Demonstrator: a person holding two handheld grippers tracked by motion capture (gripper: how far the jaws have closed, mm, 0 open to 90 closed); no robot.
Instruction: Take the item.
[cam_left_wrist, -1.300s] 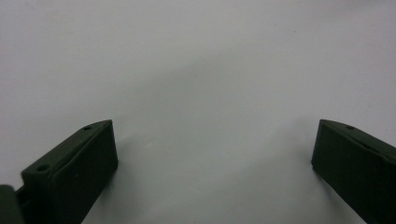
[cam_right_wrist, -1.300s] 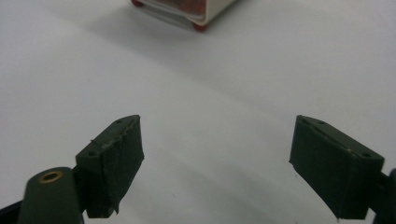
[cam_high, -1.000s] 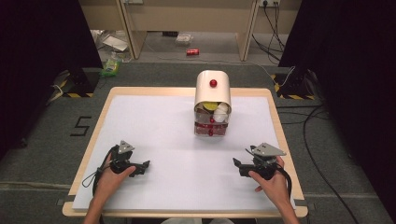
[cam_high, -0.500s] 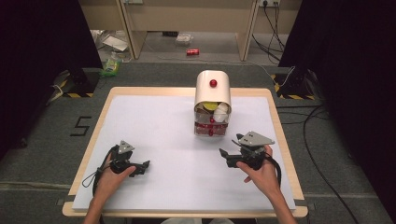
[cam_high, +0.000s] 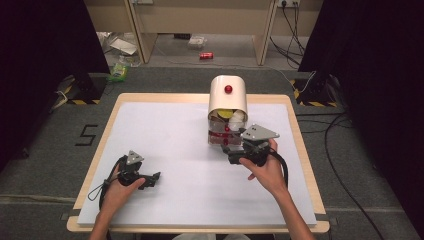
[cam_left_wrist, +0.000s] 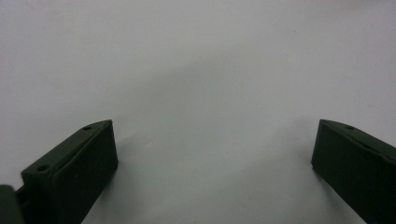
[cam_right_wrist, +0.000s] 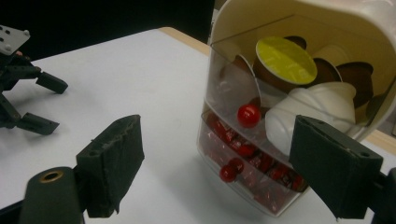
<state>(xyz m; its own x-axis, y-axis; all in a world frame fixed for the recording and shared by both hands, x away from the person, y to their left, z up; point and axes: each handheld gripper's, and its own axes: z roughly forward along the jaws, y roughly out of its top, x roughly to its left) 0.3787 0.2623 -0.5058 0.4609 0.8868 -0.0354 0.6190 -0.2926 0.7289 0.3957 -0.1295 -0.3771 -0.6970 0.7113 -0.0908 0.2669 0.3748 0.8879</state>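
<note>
The cream-coloured dispenser (cam_high: 228, 102) stood toward the far middle of the white-topped table (cam_high: 165, 130), and the right gripper (cam_high: 235, 153) hovered just in front of its clear lower front, near it but not touching. In the right gripper view the dispenser (cam_right_wrist: 355, 28) filled the space ahead and to the right of the gripper (cam_right_wrist: 217, 165), whose two black jaws stood wide apart with nothing between them; they had just been closing a little, yet still gripped nothing. The dispenser had a smooth, rounded, arched top of glossy cream plastic with a small red knob (cam_high: 228, 89) on it. Its front was transparent plastic in two tiers: an upper door carrying a round red knob (cam_right_wrist: 248, 115), behind which lay capsules, one with a matte yellow-green foil lid (cam_right_wrist: 286, 59), brown ones and a ribbed white one (cam_right_wrist: 310, 112); and a lower drawer (cam_right_wrist: 252, 172) with another red knob (cam_right_wrist: 227, 173), packed with shiny red wrapped pieces. The jaw pads were dull black with a ridged inner face. The left gripper (cam_high: 150, 180) rested low on the near left of the table, well apart from the dispenser, and in the left gripper view its blocky black jaws were spread open over the bare, smooth white surface (cam_left_wrist: 201, 93), holding nothing.
</note>
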